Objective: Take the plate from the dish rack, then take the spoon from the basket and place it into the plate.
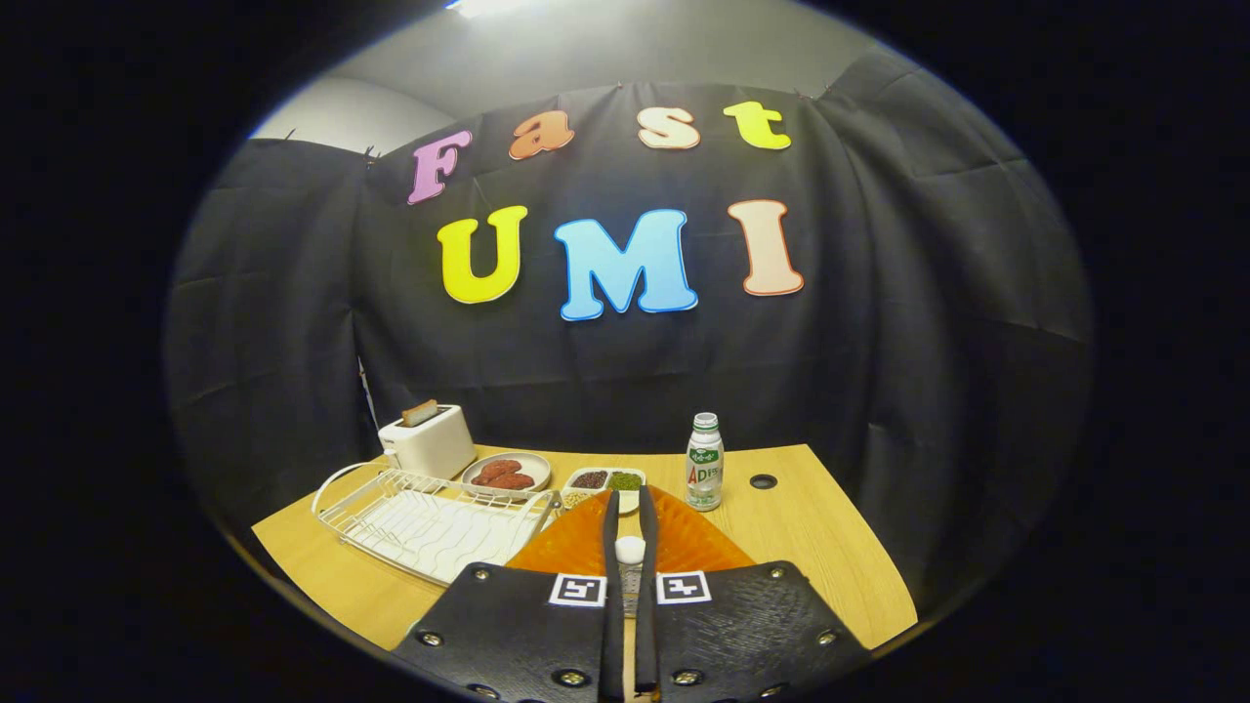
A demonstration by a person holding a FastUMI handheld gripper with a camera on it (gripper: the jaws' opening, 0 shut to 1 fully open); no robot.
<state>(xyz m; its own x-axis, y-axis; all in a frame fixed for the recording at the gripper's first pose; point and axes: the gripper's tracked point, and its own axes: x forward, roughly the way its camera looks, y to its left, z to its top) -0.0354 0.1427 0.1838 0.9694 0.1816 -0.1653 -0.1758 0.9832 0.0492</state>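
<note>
The claw (629, 508) points forward and level, its two black fingers (609, 547) drawn close together and running nearly parallel, with only a narrow slit between them. A small white object is pinched in that slit. Each broad black finger base carries a square marker.

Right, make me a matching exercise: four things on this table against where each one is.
Things:
1 toaster
2 bottle
3 dish rack
4 spoon

Places:
A between the fingers of the gripper, over the orange plate
B left of the plate
C behind the rack
D right of the plate

Pairs: 1-C, 2-D, 3-B, 4-A
</note>
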